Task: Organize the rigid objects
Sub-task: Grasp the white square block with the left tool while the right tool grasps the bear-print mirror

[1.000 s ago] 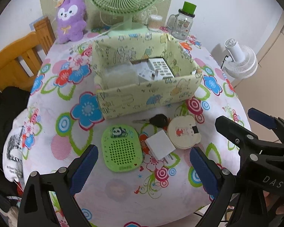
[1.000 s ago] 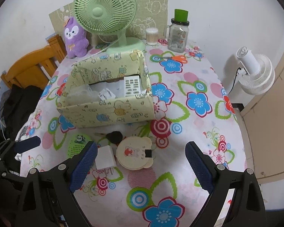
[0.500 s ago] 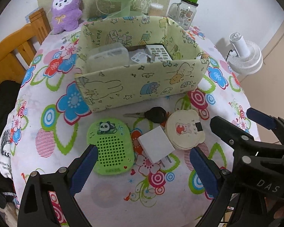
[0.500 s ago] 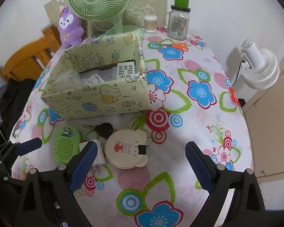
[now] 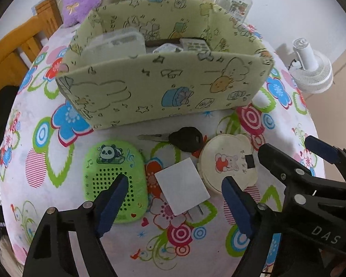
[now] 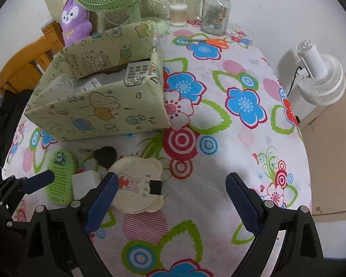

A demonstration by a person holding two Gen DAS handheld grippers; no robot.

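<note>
Seen from two cameras riding on hand-held grippers, both angled steeply down at a desk (image 6: 253,73) draped in a bright flower-print cloth.

Left gripper (image 5: 173,202): blue-padded fingers (image 5: 113,198) closing, not yet touching anything, bracketing a small white square plug-in charger (image 5: 181,185) lying flat with its prongs toward the camera. At 9 o'clock from the charger, just beside it, a flat green plastic speaker with a panda sticker (image 5: 114,180) (one finger overlaps its lower corner in the view). At 12 o'clock, a black-headed car key (image 5: 184,138). At 2 o'clock, touching the charger's edge, a round cream bear-eared compact case (image 5: 228,164).

Right gripper (image 6: 170,199): fingers spread wide, holding nothing, hovering over bare cloth with the cream case at its 10 o'clock.

Beyond the loose items, at 12 o'clock, an open pale-green cardboard storage box printed with cartoons (image 5: 163,87), already holding a clear plastic case and a white remote.

Likely step: picking up the charger for the box. Best done by centring the fingers on the charger's two flat sides, lowering until the pads reach the white body rather than the prongs, keeping clear of the speaker and the case, then closing firmly before lifting straight up.
</note>
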